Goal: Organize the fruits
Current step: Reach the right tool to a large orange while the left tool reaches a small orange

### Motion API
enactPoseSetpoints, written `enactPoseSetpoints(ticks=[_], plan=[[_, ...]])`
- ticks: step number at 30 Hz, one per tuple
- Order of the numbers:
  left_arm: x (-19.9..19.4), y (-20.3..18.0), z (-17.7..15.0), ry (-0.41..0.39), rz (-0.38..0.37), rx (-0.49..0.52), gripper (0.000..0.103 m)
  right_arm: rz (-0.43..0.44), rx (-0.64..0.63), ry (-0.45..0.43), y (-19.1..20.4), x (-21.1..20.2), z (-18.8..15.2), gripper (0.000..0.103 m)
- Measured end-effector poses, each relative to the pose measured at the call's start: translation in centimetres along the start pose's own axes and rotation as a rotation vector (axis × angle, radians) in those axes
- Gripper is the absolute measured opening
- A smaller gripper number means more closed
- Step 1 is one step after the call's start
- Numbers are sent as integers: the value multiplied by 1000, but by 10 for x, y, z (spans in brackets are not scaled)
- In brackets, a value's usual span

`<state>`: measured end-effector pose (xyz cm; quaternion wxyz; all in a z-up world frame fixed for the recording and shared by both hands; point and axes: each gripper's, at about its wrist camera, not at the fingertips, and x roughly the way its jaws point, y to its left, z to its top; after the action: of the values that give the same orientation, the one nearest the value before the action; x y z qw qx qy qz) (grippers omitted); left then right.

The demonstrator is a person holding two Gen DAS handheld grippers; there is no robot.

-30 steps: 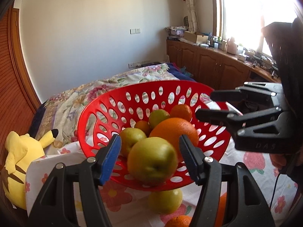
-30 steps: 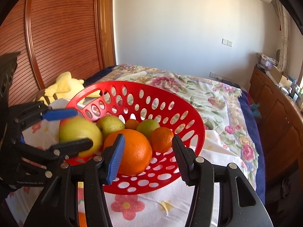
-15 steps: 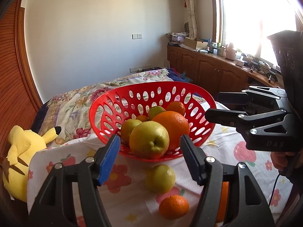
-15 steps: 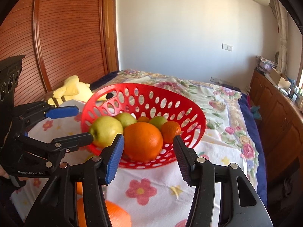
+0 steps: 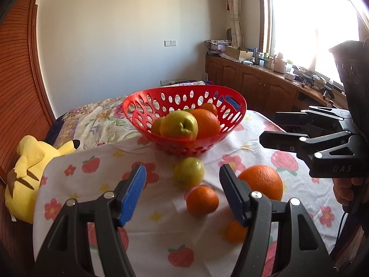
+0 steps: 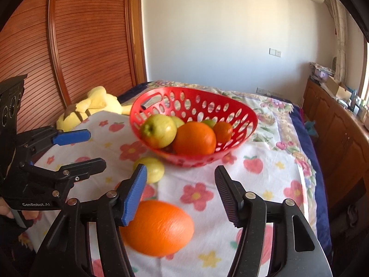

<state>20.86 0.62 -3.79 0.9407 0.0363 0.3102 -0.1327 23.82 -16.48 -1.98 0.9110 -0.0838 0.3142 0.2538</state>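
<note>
Orange mandarin (image 5: 202, 200) shows only from left gripper (image 5: 182, 192); both grippers empty, right gripper (image 6: 180, 190) opening

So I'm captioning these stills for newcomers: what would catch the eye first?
The red basket at the far middle of the flowered cloth, heaped with green apples and oranges. Then the loose fruit in front of it: a big orange, a green apple and a small orange. A yellow plush toy lies at the cloth's left edge.
</note>
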Motion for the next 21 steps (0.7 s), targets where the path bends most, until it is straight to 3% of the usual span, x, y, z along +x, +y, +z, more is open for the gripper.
enactPoseSetpoints(ticks=[13,21], plan=[[-17,-5,-54,-20,14,-41,67,14,51,3,14,-19,-33,71],[-15,-9,-69,-31,18,-74,67,13,67,15,18,-18,-46,76]])
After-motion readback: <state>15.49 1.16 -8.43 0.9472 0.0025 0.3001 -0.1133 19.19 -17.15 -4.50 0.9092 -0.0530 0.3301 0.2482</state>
